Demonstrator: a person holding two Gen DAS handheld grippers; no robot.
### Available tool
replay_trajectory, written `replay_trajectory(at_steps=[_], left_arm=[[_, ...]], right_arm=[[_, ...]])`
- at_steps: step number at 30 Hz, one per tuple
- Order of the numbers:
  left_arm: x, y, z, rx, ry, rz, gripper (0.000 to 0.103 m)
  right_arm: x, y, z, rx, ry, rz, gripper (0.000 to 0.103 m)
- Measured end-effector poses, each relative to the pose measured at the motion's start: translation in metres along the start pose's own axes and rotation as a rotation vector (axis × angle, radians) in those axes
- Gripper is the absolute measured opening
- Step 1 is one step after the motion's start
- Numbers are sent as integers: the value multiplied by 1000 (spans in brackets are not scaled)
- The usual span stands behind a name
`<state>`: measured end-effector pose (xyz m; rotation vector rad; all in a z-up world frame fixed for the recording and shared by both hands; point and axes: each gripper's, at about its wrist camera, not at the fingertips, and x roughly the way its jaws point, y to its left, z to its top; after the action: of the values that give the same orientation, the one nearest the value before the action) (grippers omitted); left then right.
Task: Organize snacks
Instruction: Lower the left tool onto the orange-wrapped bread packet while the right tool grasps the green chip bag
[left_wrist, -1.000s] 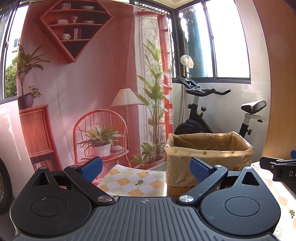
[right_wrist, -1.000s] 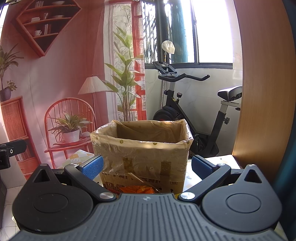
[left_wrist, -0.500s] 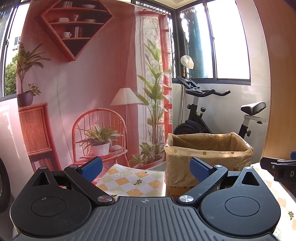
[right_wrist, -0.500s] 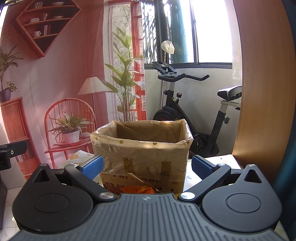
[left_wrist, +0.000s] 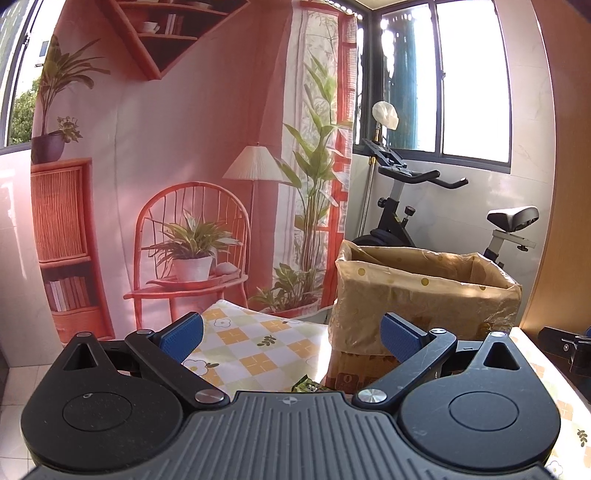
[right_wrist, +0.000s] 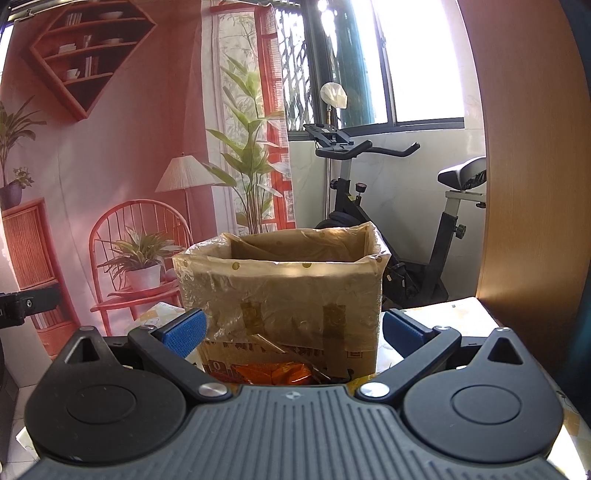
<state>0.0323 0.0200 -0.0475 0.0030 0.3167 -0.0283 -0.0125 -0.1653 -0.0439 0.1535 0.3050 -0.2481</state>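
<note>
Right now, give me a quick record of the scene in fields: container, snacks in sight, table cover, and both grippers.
container: cardboard box lined with a plastic bag, open top, on the table
snacks: orange packet in front of the box; green packet, only its edge visible
table cover: checked floral cloth
left gripper: open, holding nothing
right gripper: open, holding nothing, facing the box

One lined box, one orange snack packet, one green packet.
</note>
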Motion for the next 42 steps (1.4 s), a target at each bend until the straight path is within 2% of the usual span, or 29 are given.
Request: replay_trajectory(at_steps=[3,9,16,19,21,28,33,37,40,42], left_arm=[[11,1,-8,22,15,5,103],[30,3,-29,56,44,19,102],[48,6,-52,68,103,7,102],[52,7,-59,70,121,6,101],[56,9,-63,68,137,7,96],[61,9,-76,75,191,-8,94],[64,4,-86,61,235,-56,92],[63,-2,-100,58,276,-123,91],[63,-10,-110,67,313,-177,89],[64,-14,-116,72,337,-204,88]], right_arm=[[12,-6,-10,2,50,-11,103],[32,-14,-44,-73,146,-2,103],[57,-37,-76,29,291,17,100],[65,-37,-87,24,347,29,99],[71,-34,-93,13,378,34,99],[89,-32,-112,-12,458,4,97],[93,-35,-120,11,496,-6,97],[96,-44,-125,45,537,-38,98],[94,-50,-128,84,540,-25,98],[92,-51,-127,96,541,-15,94]])
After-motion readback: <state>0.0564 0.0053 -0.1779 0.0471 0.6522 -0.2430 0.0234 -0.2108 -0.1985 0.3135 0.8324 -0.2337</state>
